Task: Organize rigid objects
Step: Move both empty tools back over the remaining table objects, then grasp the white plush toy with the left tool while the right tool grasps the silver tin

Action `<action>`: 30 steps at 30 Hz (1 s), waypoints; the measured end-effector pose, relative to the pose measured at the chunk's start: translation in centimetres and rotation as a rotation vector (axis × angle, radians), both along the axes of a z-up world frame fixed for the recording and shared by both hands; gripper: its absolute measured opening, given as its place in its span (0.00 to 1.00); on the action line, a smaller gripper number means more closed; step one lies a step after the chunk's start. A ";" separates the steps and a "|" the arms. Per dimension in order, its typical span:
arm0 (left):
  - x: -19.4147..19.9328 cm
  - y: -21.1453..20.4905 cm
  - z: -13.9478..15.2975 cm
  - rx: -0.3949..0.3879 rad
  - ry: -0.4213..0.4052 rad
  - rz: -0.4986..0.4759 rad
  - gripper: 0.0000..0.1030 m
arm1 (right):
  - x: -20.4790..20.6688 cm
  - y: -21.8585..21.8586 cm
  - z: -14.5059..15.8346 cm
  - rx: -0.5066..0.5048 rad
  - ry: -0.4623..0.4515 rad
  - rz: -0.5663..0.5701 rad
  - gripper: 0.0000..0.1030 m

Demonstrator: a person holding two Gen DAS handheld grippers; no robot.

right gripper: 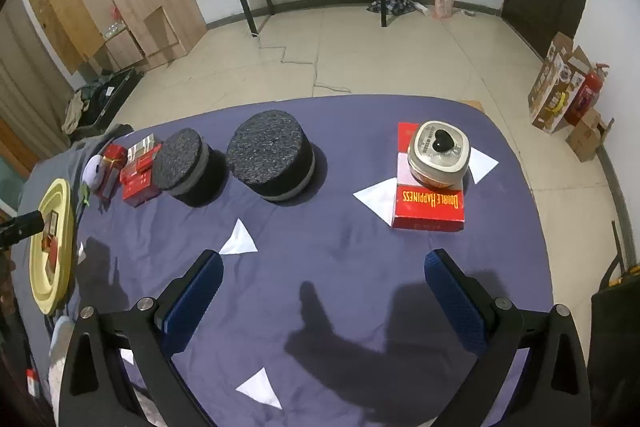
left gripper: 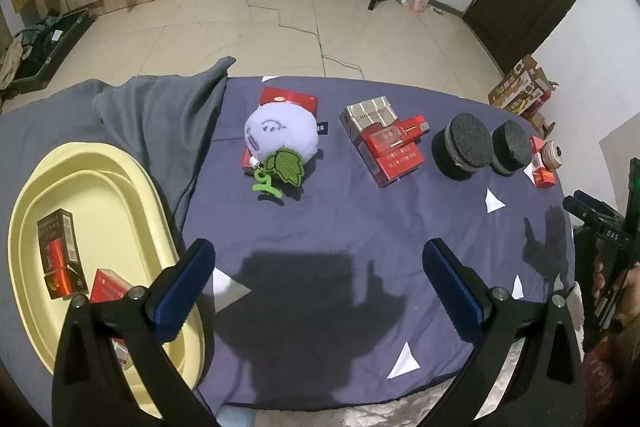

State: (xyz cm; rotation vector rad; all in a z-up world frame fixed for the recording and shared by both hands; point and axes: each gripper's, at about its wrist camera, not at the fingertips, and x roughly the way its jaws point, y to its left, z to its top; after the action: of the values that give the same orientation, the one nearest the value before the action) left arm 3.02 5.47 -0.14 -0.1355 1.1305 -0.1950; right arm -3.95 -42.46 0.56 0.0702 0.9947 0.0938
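Cardboard should make the red "Double Happiness" carton point(right gripper: 430, 209) light and stiff, its flat long sides the natural place to pinch, but the rounded cream tin with a black heart knob point(right gripper: 438, 155) sitting on top looks smooth and liable to slide off, so it likely needs lifting first. Carton and tin sit at the far right of the purple cloth-covered table point(right gripper: 340, 267), well apart from the pale yellow oval tray point(left gripper: 100, 187). Right gripper point(right gripper: 324, 295) and left gripper point(left gripper: 318, 285) both hover spread wide, holding nothing.
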 end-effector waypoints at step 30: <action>0.0 -0.1 -0.4 0.063 -0.011 -0.068 1.00 | 0.1 -0.3 -0.6 -0.035 0.021 0.020 1.00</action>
State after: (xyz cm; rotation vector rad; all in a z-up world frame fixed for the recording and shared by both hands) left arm 3.07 5.39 -0.58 -0.0407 1.1302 -0.2199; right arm -3.81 -42.76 -0.08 0.0298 1.0180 0.0941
